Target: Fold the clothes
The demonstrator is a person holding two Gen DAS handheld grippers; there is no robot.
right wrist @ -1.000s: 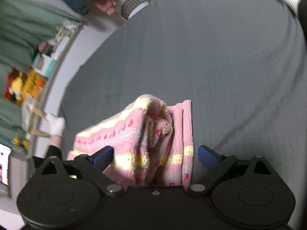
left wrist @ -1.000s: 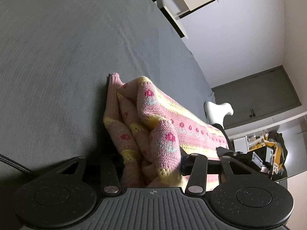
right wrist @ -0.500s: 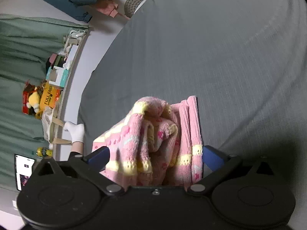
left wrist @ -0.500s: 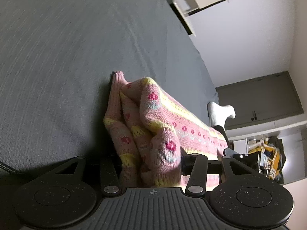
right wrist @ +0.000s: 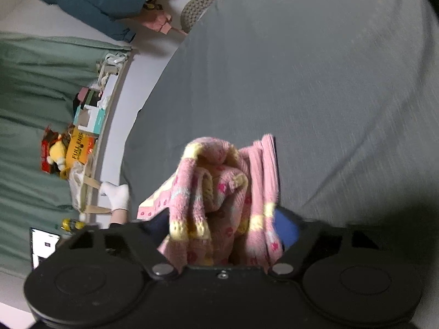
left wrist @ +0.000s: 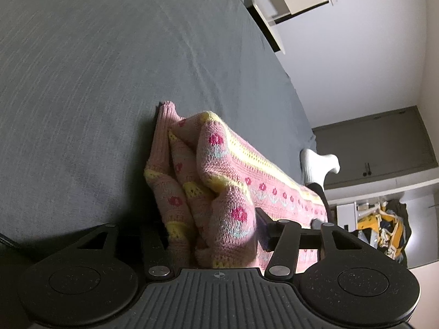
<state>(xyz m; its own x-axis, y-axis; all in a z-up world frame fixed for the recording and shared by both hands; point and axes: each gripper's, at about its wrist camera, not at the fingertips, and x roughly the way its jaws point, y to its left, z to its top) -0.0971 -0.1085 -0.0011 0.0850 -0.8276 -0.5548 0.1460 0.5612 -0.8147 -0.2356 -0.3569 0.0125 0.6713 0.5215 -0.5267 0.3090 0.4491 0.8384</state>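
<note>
Garment count: one pink knit sweater (left wrist: 219, 181) with yellow bands and rows of small red flowers, bunched in thick folds; it fills the lower centre of both wrist views.
Where it lies: on a grey bed sheet (left wrist: 96, 68) that covers most of each frame, its far end trailing toward the lower right in the left wrist view.
Left gripper (left wrist: 211, 235): one, at the bottom of its frame; its two fingers pinch a thick fold of the sweater between them.
Right gripper (right wrist: 219, 235): one, at the bottom of its frame; blue pads show on its two fingers, which close against a bunch of the same sweater.
Socks: one white sock (left wrist: 321, 164) on a foot at the right edge of the bed in the left view; one white sock (right wrist: 116, 196) at lower left in the right view. Whether they are the same foot I cannot tell.
Writing: a yellow box (right wrist: 78, 148) at centre left of the right view reads "FULL-ENE", the rest hidden.
Other single items: one dark teal garment (right wrist: 96, 0) at upper left; one lit screen (right wrist: 44, 246) at lower left, text too small to read.
</note>
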